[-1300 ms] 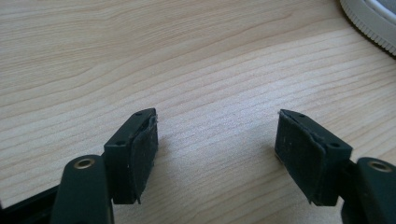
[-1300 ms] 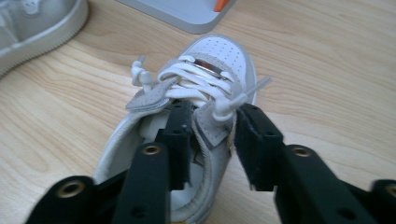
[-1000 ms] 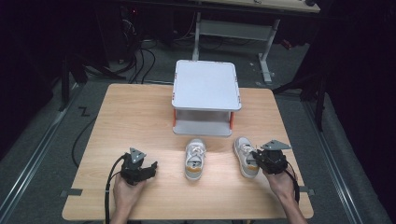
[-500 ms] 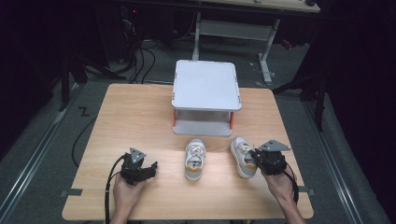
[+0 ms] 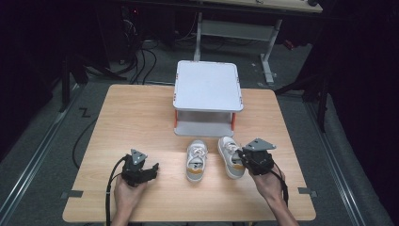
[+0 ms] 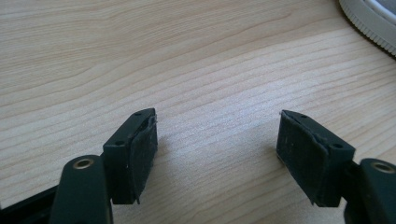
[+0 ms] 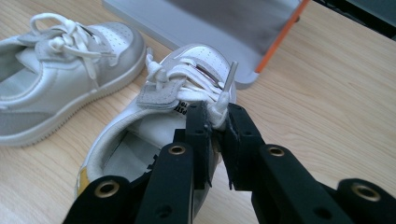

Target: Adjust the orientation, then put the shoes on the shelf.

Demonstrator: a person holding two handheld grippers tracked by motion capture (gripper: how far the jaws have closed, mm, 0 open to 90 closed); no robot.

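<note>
right shoe got dragged over
right tool (image 5: 241, 159) pulled the right shoe (image 5: 230, 156) closer to the left shoe (image 5: 196, 160).

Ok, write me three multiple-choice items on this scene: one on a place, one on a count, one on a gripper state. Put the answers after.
1. Where does the white two-tier rack stand relative to the shoes?
A. Beyond them, toward the table's far edge
B. Between them and the person
C. Left of them, by the left gripper

2. How many shoes are on the table?
A. One
B. Two
C. Three

3. What is the right gripper doing?
A. Open above bare wood
B. Shut on the right shoe's side wall
C. Shut on a rack post

Answers:
1 A, the high view shows the rack past both shoes.
2 B, a left shoe and a right shoe lie side by side.
3 B, its jaws pinch that shoe's wall beside the laces, while the left gripper gapes over wood.
</note>
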